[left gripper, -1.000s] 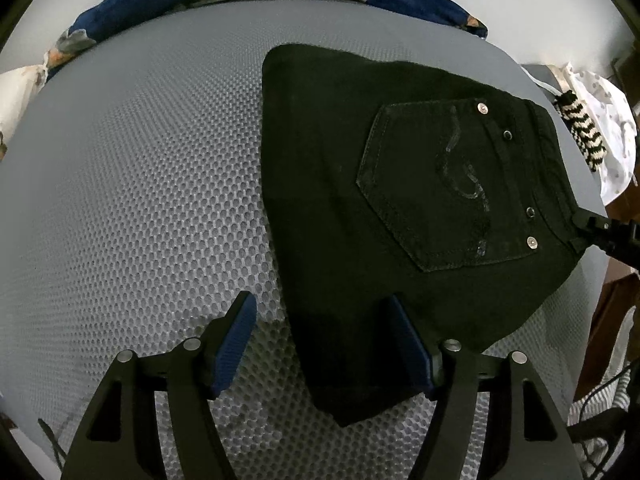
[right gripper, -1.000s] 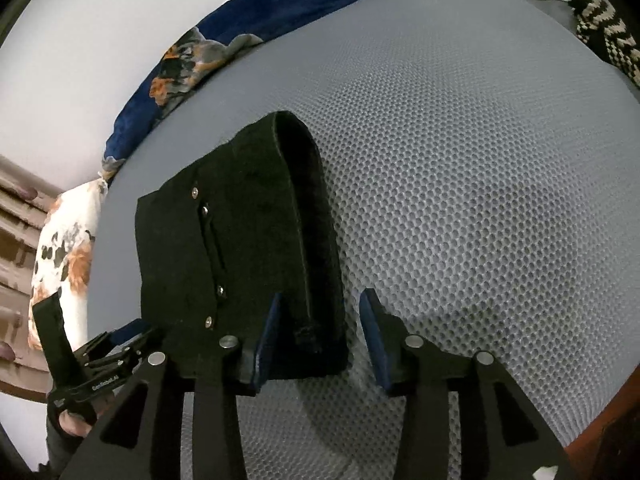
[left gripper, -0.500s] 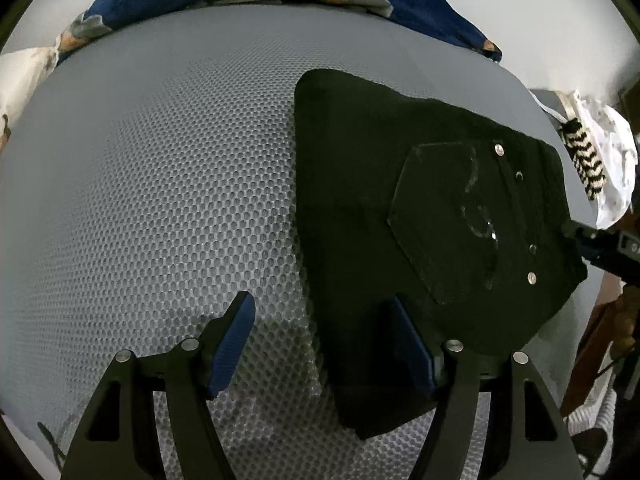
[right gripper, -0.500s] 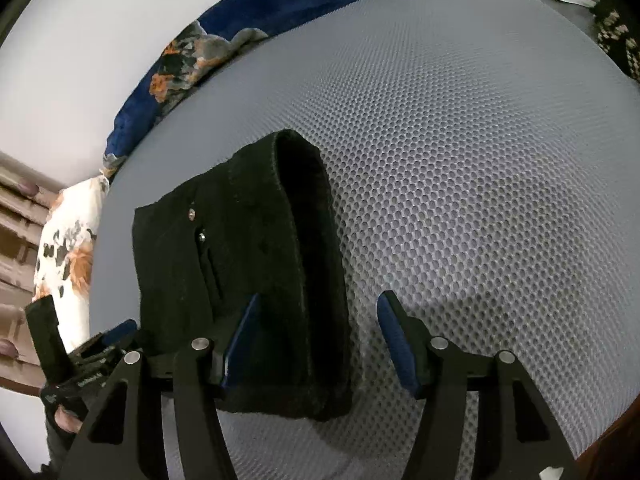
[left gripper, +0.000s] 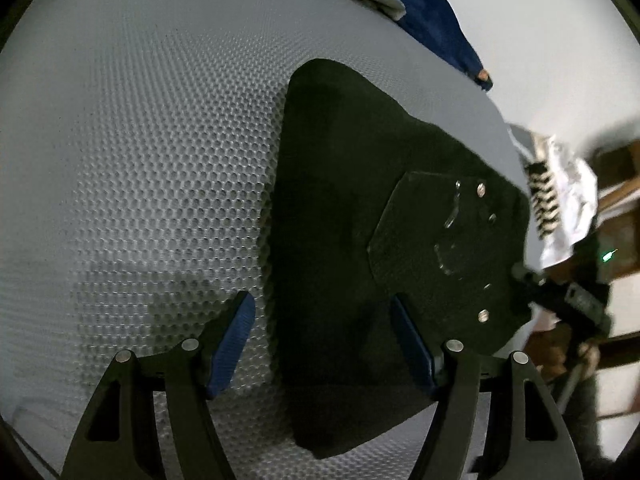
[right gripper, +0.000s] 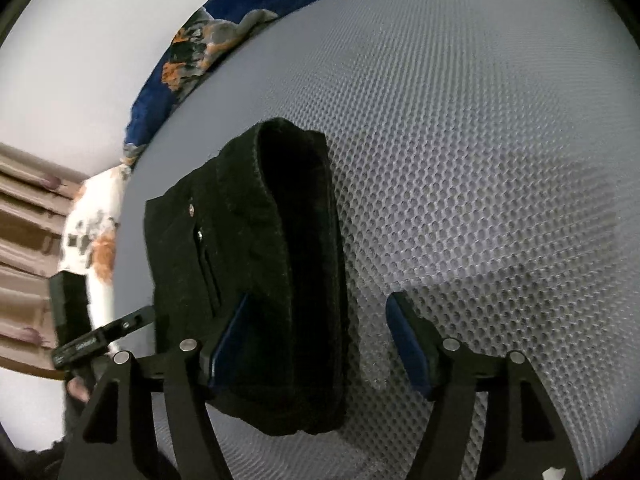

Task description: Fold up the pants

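Folded black denim pants (left gripper: 360, 240) flat on grey honeycomb-mesh mattress (left gripper: 140, 160), long axis running away from the left gripper (left gripper: 320, 344), rear pocket uppermost, left gripper and right gripper (right gripper: 316, 344) both spread, holding nothing.

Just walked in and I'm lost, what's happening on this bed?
A person with a handheld gripper in each hand is folding black denim pants on a grey honeycomb-mesh mattress. The pants lie in a compact folded stack, back pocket facing up. Both the left gripper and right gripper are open, straddling the stack's edges without gripping it. A blue floral blanket lies at the far edge.
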Demonstrator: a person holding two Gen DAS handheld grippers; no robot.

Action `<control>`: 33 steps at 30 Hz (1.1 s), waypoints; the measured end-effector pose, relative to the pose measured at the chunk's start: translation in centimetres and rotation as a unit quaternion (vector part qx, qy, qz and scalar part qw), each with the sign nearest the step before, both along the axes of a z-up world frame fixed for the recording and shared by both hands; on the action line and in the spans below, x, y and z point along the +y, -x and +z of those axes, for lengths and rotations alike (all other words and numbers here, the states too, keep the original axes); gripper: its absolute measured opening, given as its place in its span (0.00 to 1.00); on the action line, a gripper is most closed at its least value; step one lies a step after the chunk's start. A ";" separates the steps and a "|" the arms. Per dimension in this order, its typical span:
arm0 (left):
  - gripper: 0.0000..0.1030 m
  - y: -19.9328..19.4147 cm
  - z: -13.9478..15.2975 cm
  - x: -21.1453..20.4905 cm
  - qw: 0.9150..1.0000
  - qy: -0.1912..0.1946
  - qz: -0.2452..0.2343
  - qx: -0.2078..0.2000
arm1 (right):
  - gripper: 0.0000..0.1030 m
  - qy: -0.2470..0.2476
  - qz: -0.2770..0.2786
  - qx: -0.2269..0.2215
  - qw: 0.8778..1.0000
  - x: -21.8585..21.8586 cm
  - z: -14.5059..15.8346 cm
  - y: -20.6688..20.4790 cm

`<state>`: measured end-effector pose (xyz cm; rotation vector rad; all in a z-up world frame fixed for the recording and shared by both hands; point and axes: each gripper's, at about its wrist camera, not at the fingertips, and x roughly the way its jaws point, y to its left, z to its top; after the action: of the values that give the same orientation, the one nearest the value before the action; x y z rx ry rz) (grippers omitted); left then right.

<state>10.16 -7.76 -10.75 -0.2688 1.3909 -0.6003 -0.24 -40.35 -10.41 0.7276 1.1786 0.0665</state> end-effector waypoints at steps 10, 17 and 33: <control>0.68 -1.4 -0.6 0.3 0.997 0.075 -0.004 0.031 | 0.65 -0.116 0.029 -0.021 0.993 -2.7 -1.8 0.3; 0.74 -2.5 -0.6 0.9 0.994 0.104 -0.014 0.045 | 0.53 -0.169 0.055 -0.023 0.984 -2.6 -2.9 -1.3; 0.57 -2.9 -0.1 -3.8 0.998 0.068 -0.008 -0.009 | 0.40 -0.138 0.074 -0.046 0.987 0.2 -2.5 -3.1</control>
<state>13.11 -11.51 -10.82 -0.3610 1.3370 -0.7101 2.82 -40.19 -12.89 0.8684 1.1446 0.3895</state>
